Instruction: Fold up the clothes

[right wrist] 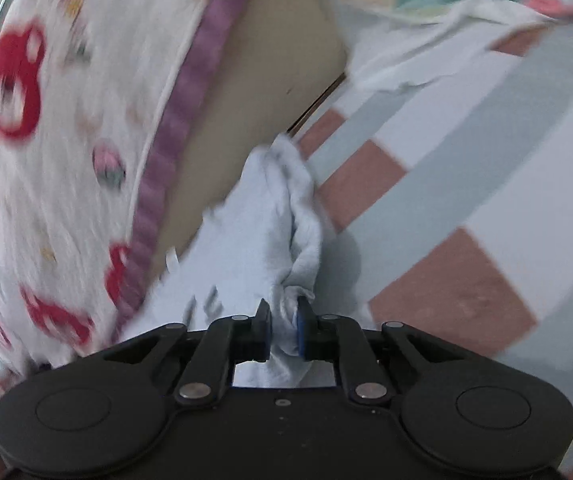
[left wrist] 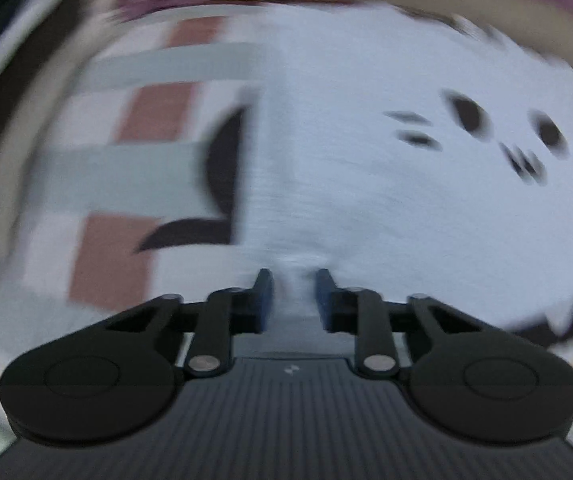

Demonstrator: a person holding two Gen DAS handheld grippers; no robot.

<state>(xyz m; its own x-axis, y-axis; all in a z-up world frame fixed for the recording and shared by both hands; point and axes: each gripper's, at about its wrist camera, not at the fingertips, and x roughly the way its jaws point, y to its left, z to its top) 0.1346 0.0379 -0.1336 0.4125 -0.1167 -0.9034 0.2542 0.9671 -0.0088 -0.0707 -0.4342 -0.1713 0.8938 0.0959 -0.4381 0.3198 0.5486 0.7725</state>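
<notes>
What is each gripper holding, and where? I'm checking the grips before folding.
Right gripper: shut on the pale blue garment, on a bunched edge. Left gripper: holds nothing.

Pale blue garment (left wrist: 366, 184), dark print, spread on checked bedsheet (right wrist: 466, 168), edge bunched.

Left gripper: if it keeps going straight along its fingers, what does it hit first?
Most likely the pale blue garment. The left gripper has cloth between its parted fingertips and more spread ahead. The frame is motion-blurred, so contact is unclear.
</notes>
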